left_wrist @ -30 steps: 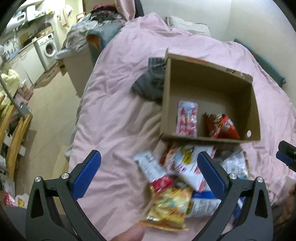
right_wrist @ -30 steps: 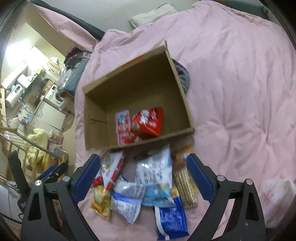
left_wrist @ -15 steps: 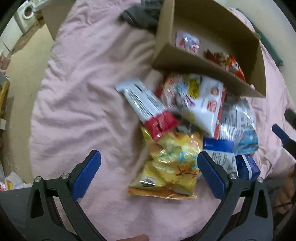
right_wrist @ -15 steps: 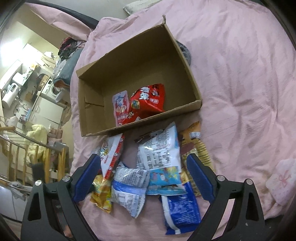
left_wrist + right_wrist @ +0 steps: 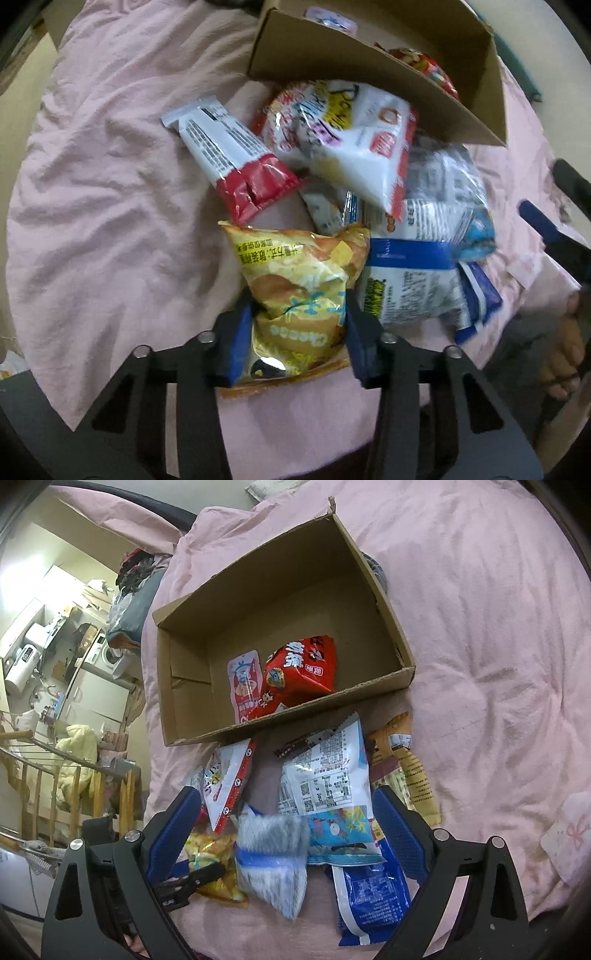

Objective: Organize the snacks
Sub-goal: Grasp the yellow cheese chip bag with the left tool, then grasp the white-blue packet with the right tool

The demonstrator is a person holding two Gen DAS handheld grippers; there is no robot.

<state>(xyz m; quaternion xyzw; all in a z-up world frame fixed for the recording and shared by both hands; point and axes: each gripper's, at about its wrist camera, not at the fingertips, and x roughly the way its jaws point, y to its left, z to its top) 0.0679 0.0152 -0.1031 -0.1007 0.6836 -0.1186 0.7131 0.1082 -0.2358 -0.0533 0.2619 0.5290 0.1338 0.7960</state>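
While lying lengthwise toward the cardboard box (image 5: 369,70), top edge nearest the camera and print upside down, yellow cheese chip bag (image 5: 299,291) pinched at its near end between the blue pads of the left gripper (image 5: 295,328), jaws just closed on its sides. Resting on a rumpled pink duvet (image 5: 110,206) covering a bed; kitchen units and a washing machine (image 5: 105,653) beyond. Crowded on the far side by a red-and-white packet (image 5: 236,162), a white pouch (image 5: 343,136) and a blue-banded bag (image 5: 406,280). Right gripper (image 5: 288,830) spread wide above the pile, gripping nothing.
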